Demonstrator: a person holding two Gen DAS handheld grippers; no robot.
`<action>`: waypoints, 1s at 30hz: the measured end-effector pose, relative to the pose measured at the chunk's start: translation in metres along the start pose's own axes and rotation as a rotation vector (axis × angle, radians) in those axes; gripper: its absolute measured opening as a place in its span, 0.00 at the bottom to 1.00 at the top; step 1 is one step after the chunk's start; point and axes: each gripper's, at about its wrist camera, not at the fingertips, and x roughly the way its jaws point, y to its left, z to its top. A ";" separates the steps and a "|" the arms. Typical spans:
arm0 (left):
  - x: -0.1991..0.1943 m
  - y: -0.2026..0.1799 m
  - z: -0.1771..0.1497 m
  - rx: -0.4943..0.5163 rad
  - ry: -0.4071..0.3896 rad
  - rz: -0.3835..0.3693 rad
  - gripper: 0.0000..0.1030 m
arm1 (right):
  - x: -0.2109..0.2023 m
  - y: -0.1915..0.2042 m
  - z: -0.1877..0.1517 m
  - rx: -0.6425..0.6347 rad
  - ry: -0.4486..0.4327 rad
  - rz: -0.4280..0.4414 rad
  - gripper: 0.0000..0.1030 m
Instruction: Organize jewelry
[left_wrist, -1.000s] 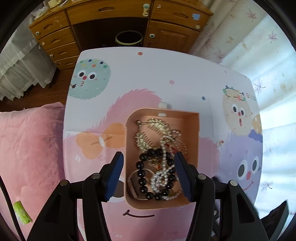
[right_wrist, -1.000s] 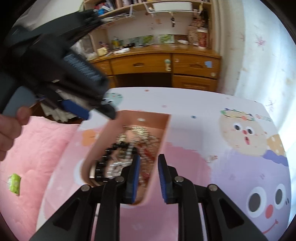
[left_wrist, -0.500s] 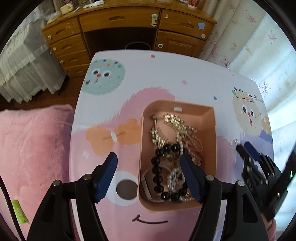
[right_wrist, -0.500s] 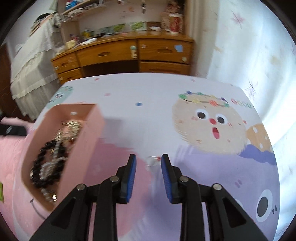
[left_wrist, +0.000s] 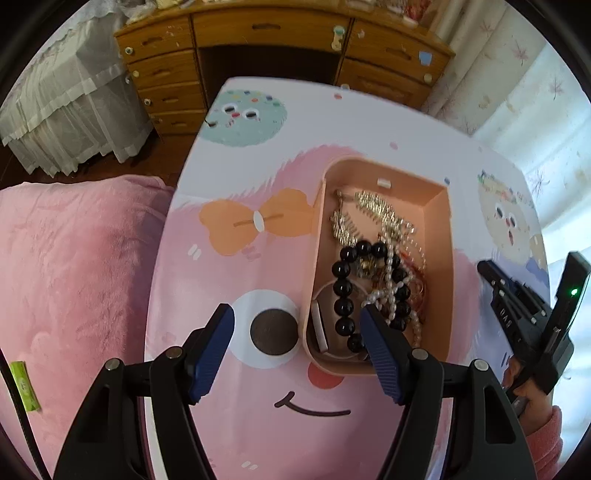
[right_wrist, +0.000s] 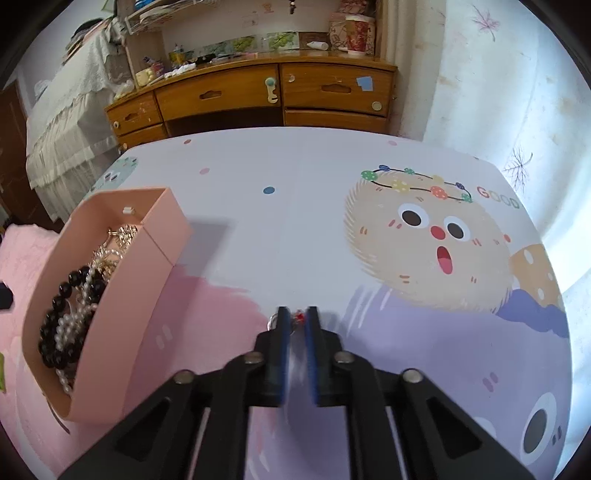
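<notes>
Right wrist: right hand-held gripper nearly closed around small ring on table.

A wooden desk with drawers is set against the far wall, flanked by a floral curtain lit from behind.

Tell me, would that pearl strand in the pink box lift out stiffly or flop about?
Probably flops: the pearl strand lies in loose curves. It likely drags the black bead bracelet, since they overlap in the pink box. Small round beads may slip.
</notes>
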 end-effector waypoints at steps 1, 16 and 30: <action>-0.003 0.001 0.000 -0.004 -0.015 -0.007 0.67 | 0.000 0.001 0.000 -0.007 -0.001 0.001 0.06; -0.040 0.018 -0.021 0.027 -0.092 -0.039 0.68 | -0.057 0.026 0.026 0.070 -0.109 0.154 0.06; -0.175 0.010 -0.063 0.133 -0.253 -0.107 0.85 | -0.138 0.097 0.036 -0.015 -0.148 0.243 0.47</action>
